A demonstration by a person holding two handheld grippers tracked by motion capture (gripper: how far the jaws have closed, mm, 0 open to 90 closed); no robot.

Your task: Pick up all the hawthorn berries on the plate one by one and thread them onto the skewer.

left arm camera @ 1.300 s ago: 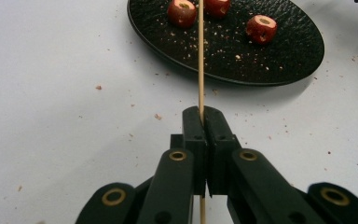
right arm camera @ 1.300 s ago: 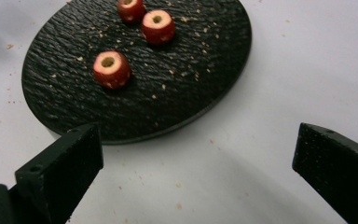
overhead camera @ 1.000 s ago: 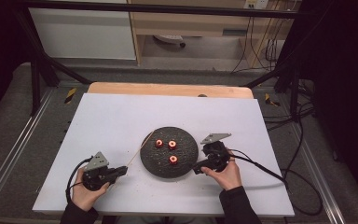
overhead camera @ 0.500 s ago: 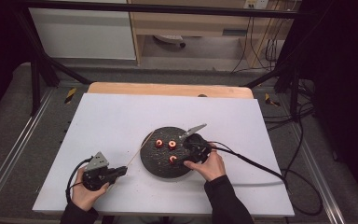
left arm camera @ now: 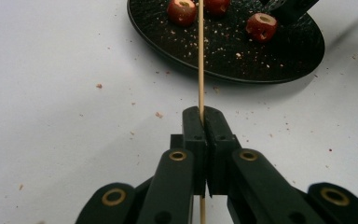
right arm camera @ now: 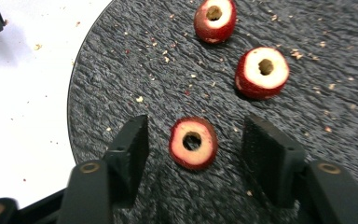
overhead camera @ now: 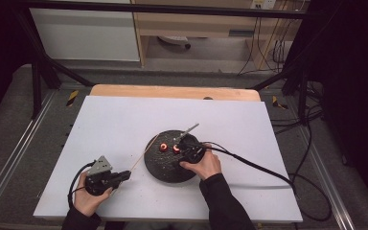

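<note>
Red fruit piece (right arm camera: 193,143): red skin and pale flesh with a cored hole through the middle, lying flat between the right gripper's (right arm camera: 193,154) jaws, clear of both pads.
Right jaws: half-spread and just been closing in on that piece, with a gap left on each side; nothing is gripped yet.
Handling, as I judge it: light, soft and a bit slick on the cut face; it would bruise or split under a hard squeeze, so take it across the skin at its widest part and keep the hole free.
Beyond the right jaws: two more cored pieces, one (right arm camera: 262,72) just past the right pad, another (right arm camera: 215,19) farther out.
Wooden skewer (left arm camera: 200,60): thin, stiff, easy to snap; it runs straight out from the left gripper's (left arm camera: 204,122) jaws toward the fruit.
Left jaws: pressed together on the skewer near its lower part, with a short end sticking out behind them.
Black plate (right arm camera: 121,74): round, dark, rough-grained and speckled with crumbs; it carries all three pieces ahead of both sets of jaws.
Next step, as I judge it: lift the piece and line its hole up with the skewer tip.
White tabletop (overhead camera: 115,124): matte, smooth, dotted with small red and brown crumbs around the plate.
Room: a wooden board edge (overhead camera: 172,91) behind the table, then a pale cabinet (overhead camera: 84,33), black frame bars and loose cables on grey floor.
</note>
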